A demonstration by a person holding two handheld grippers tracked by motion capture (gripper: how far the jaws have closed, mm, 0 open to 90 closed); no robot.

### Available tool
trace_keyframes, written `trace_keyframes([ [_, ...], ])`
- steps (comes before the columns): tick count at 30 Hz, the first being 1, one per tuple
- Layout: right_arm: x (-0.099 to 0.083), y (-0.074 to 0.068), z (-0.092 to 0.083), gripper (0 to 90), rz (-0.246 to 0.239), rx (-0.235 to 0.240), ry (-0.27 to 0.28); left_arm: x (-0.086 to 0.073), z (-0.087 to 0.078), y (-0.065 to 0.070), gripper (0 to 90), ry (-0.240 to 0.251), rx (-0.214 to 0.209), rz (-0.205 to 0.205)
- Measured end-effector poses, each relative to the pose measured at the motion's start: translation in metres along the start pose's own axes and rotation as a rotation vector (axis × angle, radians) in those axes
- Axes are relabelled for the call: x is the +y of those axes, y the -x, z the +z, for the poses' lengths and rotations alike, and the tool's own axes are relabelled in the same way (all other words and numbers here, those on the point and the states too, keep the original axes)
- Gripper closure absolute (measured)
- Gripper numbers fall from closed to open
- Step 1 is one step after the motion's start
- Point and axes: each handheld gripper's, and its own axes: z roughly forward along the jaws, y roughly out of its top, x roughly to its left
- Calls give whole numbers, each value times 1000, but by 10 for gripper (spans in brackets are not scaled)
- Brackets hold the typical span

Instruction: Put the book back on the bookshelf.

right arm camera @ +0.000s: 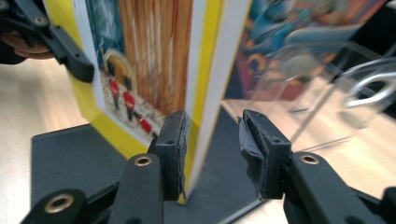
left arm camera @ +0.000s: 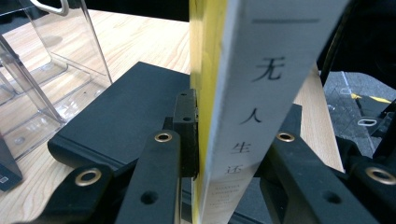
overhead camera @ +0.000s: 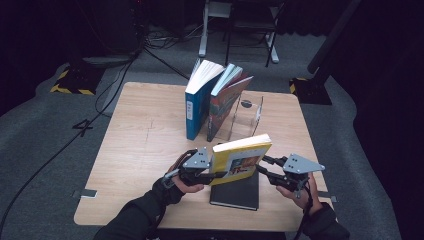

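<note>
A: The yellow book is standing on its edge on top of the black book, which is lying flat at the near edge of the table. The left gripper is clamping the yellow book's spine end, pads pressed against both covers. The right gripper is straddling the other end, but its jaws are standing apart: one pad is sitting against the front cover, the other is hanging clear of the pages.

B: So the left one is carrying it alone?

A: It looks that way. If that grip is slipping, the yellow book is likely tipping or fanning open on the side away from the spine.

B: And beyond the yellow book?

A: Just behind it the clear plastic stand is waiting, with a red book and a blue book leaning at its far left. Swinging the yellow book in crooked risks knocking a divider or toppling those leaning books.
</note>
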Motion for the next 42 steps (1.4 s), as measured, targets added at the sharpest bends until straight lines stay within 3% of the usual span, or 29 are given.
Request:
trace_keyframes([
  [3,-2,-4,11,591,-10,31,-19,-1,0,-1,726,12,-12,-19],
  [5,-3,-6,15,581,-14,28,-24,0,0,-1,717,11,-9,-19],
  [11,-4,-6,15,592,5,35,-17,15,-6,2,662,80,3,-6],
  [18,-4,-7,15,593,11,35,-16,33,-16,2,625,167,28,-23],
  [33,-3,-7,14,594,13,36,-20,59,-17,1,641,154,37,18],
  [36,-3,-7,14,595,17,35,-21,63,-16,2,658,144,55,17],
  [39,-3,-7,14,596,22,38,-19,67,-16,2,697,164,47,-13],
  [42,-3,-6,13,599,28,42,-22,69,-14,3,717,157,54,0],
])
